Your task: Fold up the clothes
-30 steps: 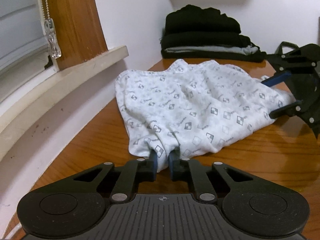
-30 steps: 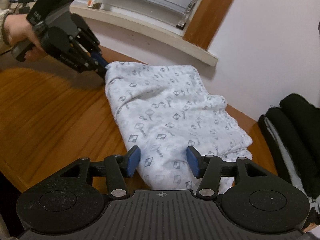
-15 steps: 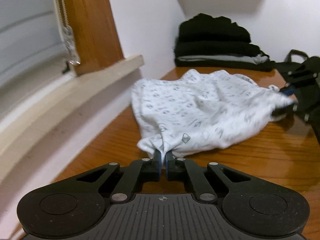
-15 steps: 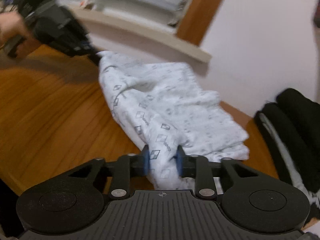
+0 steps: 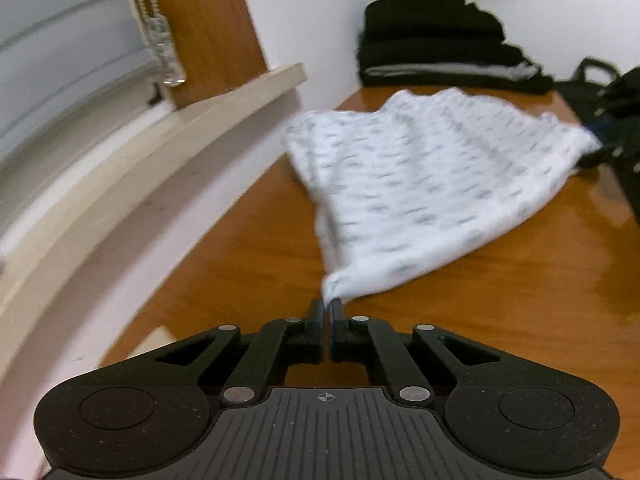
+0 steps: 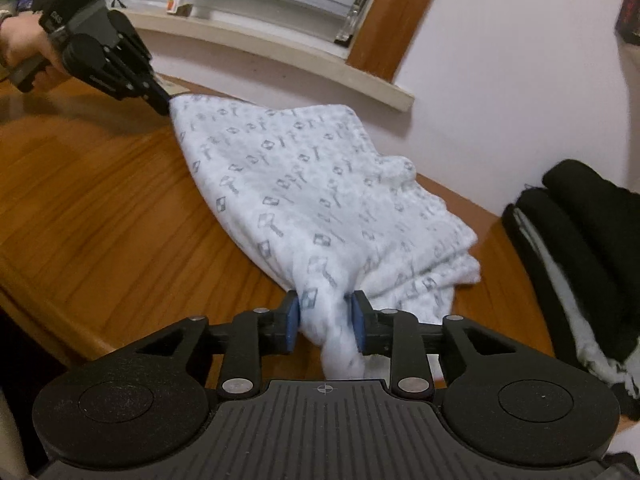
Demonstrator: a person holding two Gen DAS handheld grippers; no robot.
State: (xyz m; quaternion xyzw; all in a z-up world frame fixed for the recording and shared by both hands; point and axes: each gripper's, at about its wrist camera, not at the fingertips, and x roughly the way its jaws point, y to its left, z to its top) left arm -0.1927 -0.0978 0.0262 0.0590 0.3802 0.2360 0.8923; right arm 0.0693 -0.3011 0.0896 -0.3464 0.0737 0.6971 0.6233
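Left wrist view shows the left gripper (image 5: 329,312) with its jaws pressed nearly together on a pinched corner of the white patterned garment (image 5: 432,184), which fans away from the fingertips toward one o'clock across the wooden table (image 5: 248,256). At the garment's far end, near three o'clock of that view, the right gripper (image 5: 600,140) has the opposite corner, though blur hides its fingers there. The right wrist view makes this clearer: a thick bunch of cloth (image 6: 280,200) sits between the blue pads (image 6: 291,322) of the right gripper (image 6: 325,320), and its jaws are opening slightly while the fabric fills the gap and touches both pads. From there the garment runs toward eleven o'clock to the left gripper (image 6: 162,100), held in the person's hand (image 6: 24,46).

The relation that matters is that the garment's long axis lies along the line between the two grippers, one at each end of the near edge, so neither hand is nearer. The body of the cloth lies toward the wall and windowsill (image 5: 224,100), with the stack of dark folded clothes (image 5: 440,52) beyond at twelve o'clock.

Compared with a second ago, the left jaws have shut tight on the corner, the right jaws have closed around the cloth they then merely straddled, and the slumped, wrinkled edge is now drawn nearly taut between them.
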